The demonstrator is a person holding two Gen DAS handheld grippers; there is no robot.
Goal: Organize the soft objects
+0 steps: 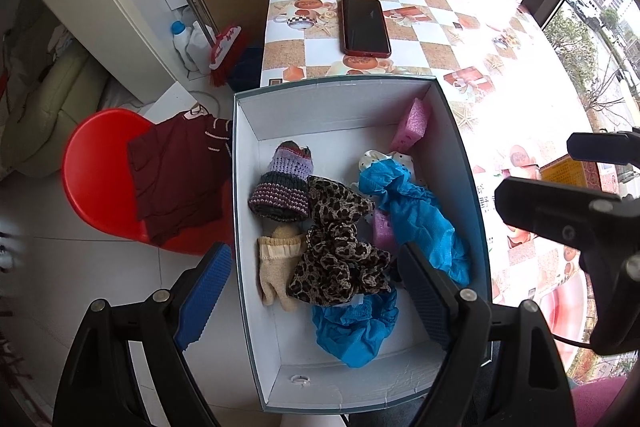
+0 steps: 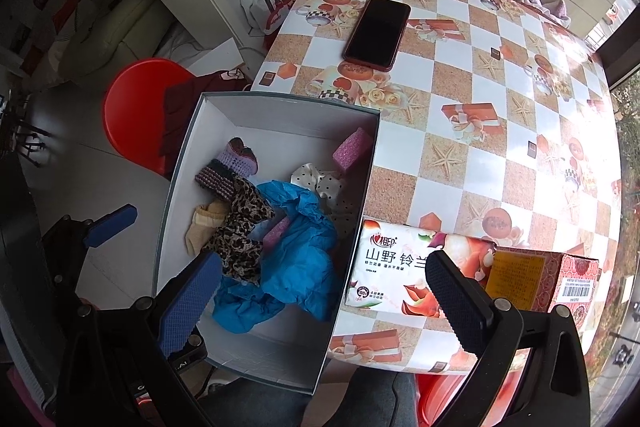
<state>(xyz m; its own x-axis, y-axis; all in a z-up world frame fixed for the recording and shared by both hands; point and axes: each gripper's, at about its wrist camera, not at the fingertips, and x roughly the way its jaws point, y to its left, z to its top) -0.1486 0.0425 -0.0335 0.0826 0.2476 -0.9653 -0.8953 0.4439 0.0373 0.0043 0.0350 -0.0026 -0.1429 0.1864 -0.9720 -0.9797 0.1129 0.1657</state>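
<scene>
Both grippers spread wide, empty: left gripper (image 1: 316, 291) above leopard-print fabric (image 1: 340, 247) in white box (image 1: 256, 307); right gripper (image 2: 320, 299) over box's right wall, near tissue pack (image 2: 400, 267).

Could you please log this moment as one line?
left tongs: open, empty | right tongs: open, empty | white cardboard box: holds soft items

Soft items fill the white box (image 2: 280, 115) beside a tissue pack (image 2: 400, 267).

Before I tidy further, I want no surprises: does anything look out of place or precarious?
Yes. The white box of soft items juts past the table edge at its near end, unsupported there. A dark red garment lies draped over the red stool, outside the box.
</scene>
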